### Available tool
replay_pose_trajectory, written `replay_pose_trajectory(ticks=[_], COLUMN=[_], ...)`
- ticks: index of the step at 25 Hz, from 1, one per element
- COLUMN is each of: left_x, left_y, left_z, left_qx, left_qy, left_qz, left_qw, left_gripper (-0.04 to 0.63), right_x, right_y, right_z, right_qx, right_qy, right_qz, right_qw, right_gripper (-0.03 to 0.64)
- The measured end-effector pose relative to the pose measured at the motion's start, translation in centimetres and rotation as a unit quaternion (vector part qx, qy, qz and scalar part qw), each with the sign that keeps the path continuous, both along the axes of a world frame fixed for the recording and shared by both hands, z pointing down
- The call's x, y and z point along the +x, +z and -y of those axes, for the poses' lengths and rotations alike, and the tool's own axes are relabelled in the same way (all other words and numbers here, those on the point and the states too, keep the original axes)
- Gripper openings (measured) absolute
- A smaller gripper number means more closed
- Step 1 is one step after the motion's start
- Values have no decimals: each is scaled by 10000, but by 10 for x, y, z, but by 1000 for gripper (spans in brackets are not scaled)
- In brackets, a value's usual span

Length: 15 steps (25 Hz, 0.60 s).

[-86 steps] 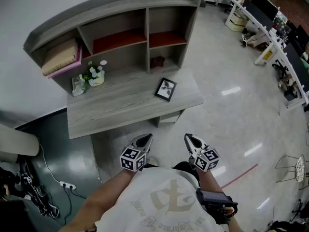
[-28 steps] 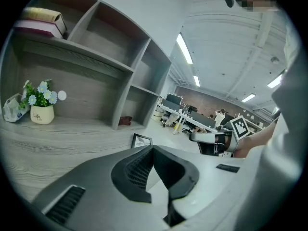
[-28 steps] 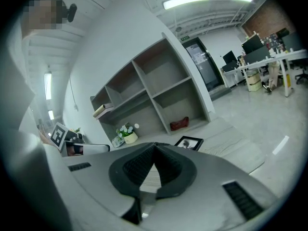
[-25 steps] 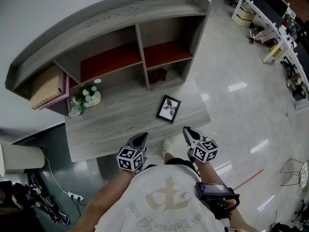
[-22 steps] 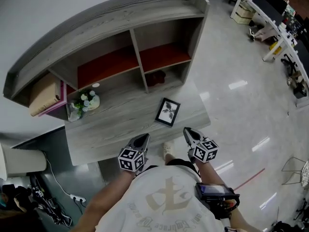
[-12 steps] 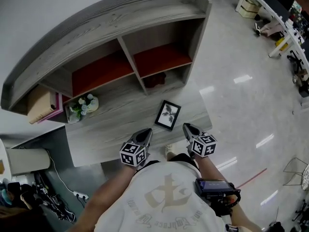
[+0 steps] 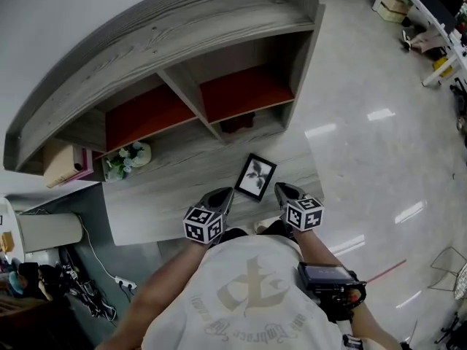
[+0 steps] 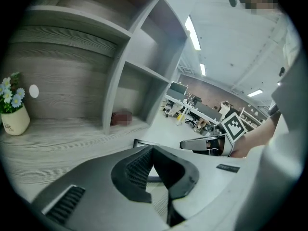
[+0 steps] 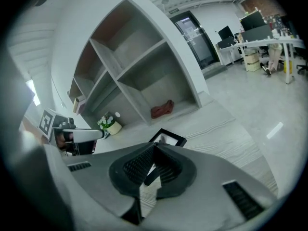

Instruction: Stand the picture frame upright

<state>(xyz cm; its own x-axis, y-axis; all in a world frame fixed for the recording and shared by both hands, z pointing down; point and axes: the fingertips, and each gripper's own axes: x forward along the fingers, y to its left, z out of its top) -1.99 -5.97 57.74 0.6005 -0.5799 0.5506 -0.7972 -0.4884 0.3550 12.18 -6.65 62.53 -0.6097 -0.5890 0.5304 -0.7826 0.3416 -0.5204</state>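
Progress: 0 steps done, by the look of it; the picture frame (image 7: pixel 255 178) lies flat, face up, on the desk (image 7: pixel 168 192), close to the desk's front edge and toward its right end.
Left to do: take hold of the frame, tip it up onto its lower edge and leave it standing on the desk; whether it has a back prop cannot be told from here.
Desk: 1, grey wood grain.
Shelf unit (image 7: pixel 182 35): 1, standing on the desk's rear half, with red-lined upper compartments.
Grippers: 2, both above the desk's front edge. The left gripper (image 7: pixel 225 193) is just left of the frame's near corner and the right gripper (image 7: pixel 278 188) just right of it. Each has its jaws pressed together with nothing between them, and neither touches the frame.
Picture frames: 1, black-edged, between the 2 grippers.
Flower pot (image 7: pixel 130 157): 1, at the desk's rear left, against the shelf unit.
Reddish bundle (image 7: pixel 237 123): 1, in the low right compartment at the desk's back.
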Motion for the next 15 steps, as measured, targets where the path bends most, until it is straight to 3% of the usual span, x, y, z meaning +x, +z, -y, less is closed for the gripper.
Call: replay_pose_trajectory(ticks=[15], left_x=[12], left_y=[33], left_z=[24], left_qx=[-263], left_qy=[108], left_qz=[220], left_qw=[9994], left_gripper=[5], right_x=[-13], right_y=[36], right_z=[25], right_qx=[-473], right_qy=[-140], right_qz=[-84], right_qw=[9987], right_gripper=[5])
